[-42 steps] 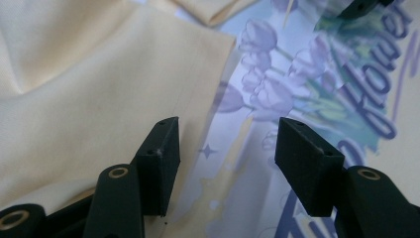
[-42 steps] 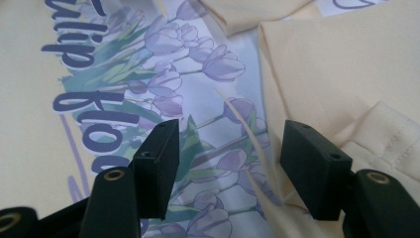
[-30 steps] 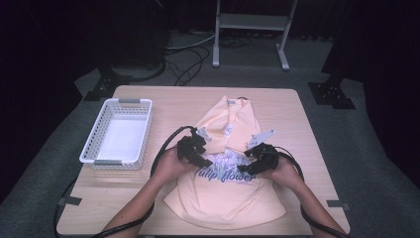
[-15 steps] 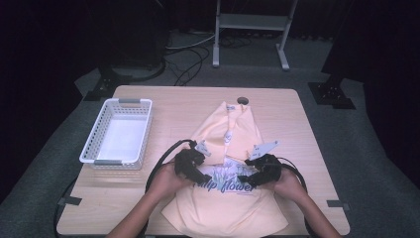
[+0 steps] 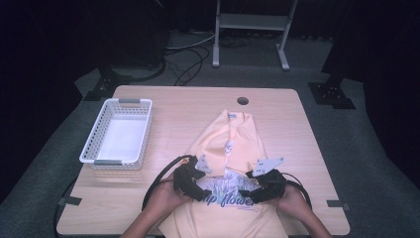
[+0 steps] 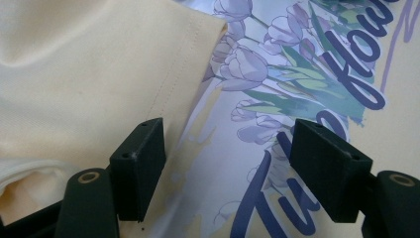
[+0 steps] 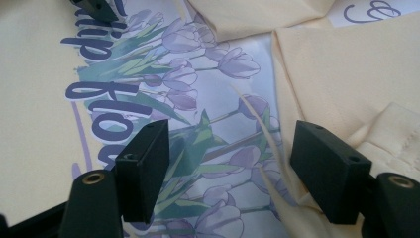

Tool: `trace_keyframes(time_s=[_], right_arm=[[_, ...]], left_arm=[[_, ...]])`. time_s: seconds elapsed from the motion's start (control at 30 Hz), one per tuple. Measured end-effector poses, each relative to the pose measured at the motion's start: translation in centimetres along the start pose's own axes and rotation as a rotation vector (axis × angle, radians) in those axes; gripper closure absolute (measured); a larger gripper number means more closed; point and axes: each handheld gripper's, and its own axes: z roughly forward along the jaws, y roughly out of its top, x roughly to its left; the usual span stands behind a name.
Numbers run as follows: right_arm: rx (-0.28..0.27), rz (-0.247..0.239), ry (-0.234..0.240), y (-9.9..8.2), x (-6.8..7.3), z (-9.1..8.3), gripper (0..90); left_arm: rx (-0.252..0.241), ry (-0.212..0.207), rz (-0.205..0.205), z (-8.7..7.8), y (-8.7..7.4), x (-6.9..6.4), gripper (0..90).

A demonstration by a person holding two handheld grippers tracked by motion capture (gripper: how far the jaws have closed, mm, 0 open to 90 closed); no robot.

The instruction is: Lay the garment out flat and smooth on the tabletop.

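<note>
The yellow T-shirt (image 5: 233, 148) lies along the middle of the desk (image 5: 307, 124), collar toward the far edge, hem over the near edge, sleeves folded in. Both the left gripper (image 5: 194, 184) and the right gripper (image 5: 251, 191) hover over the tulip print (image 6: 277, 84), jaws open and gripping nothing; the left jaws have just been opening. To fold well, pinch both cloth layers at matching spots and lift evenly, keeping clear of the white basket (image 5: 119, 134).

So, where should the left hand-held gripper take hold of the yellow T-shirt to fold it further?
Probably the stitched sleeve hem folded over the tulip print on the yellow T-shirt. It is a loose, raised edge, so the open left hand-held gripper could come from the print side and slide one jaw under it.
</note>
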Motion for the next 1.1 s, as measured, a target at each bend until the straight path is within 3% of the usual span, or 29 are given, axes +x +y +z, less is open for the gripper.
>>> trace_keyframes(time_s=[0.33, 0.5, 0.53, 0.63, 0.7, 0.9, 0.93, 0.97, 1.1], right_arm=[[0.017, -0.024, 0.022, -0.6, 2.5, -0.7, 30.7], [0.033, -0.038, 0.040, -0.9, 3.6, -1.1, 27.6], [0.065, -0.055, 0.053, -0.7, 4.1, -1.3, 25.6], [0.079, -0.079, 0.041, -0.1, 4.5, -1.6, 25.0], [0.057, -0.083, 0.015, 0.6, 4.2, -1.9, 23.2], [0.040, -0.071, 0.007, 2.4, 2.2, -1.3, 21.9], [0.060, -0.039, 0.022, 3.1, 0.8, -0.2, 21.7], [0.067, -0.033, 0.023, 3.3, 0.4, 0.2, 21.7], [0.092, -0.021, 0.008, 3.8, -1.0, 1.5, 22.0]], left_arm=[[0.003, 0.000, 0.006, -0.9, -1.3, -3.1, 29.5], [0.001, -0.029, 0.019, -1.3, -1.9, -4.0, 28.7], [0.002, -0.066, 0.007, -1.6, -2.0, -4.3, 27.8], [-0.019, -0.082, -0.005, -2.0, -1.9, -4.3, 26.1], [-0.038, -0.072, 0.008, -2.4, -1.6, -4.0, 24.8], [-0.064, -0.038, 0.037, -2.3, 0.4, -2.2, 21.0], [-0.078, -0.030, 0.035, -2.0, 0.9, -1.5, 21.2], [-0.060, -0.045, 0.026, -1.4, 1.6, -0.6, 21.6], [-0.022, -0.035, 0.054, -0.4, 2.9, 0.8, 21.7]])
